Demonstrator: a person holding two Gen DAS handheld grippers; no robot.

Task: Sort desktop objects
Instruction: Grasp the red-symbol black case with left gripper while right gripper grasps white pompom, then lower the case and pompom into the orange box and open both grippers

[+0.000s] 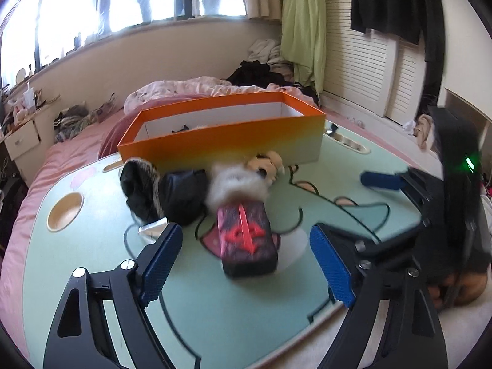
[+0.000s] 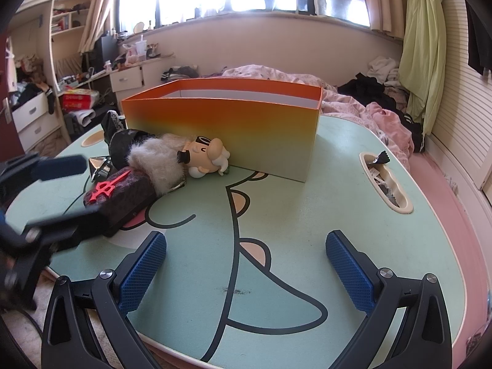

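Note:
A dark box with a red emblem (image 1: 246,240) (image 2: 118,193) lies on the green cartoon table (image 1: 92,276) (image 2: 307,230). Behind it lies a plush doll with white fur and a cartoon face (image 1: 243,181) (image 2: 184,156), next to black fabric (image 1: 160,193) (image 2: 120,141). An orange open box (image 1: 221,135) (image 2: 227,126) stands at the table's back. My left gripper (image 1: 246,264) is open, its blue pads either side of the dark box's near end. It also shows in the right wrist view (image 2: 46,196). My right gripper (image 2: 246,273) (image 1: 381,181) is open and empty over bare table.
A small silver item (image 1: 152,227) (image 2: 98,164) lies beside the black fabric. The table has a round cup recess (image 1: 65,210) at left and a slot with wrappers (image 2: 386,181) at right. A pink bed with clothes (image 2: 369,107) surrounds the table.

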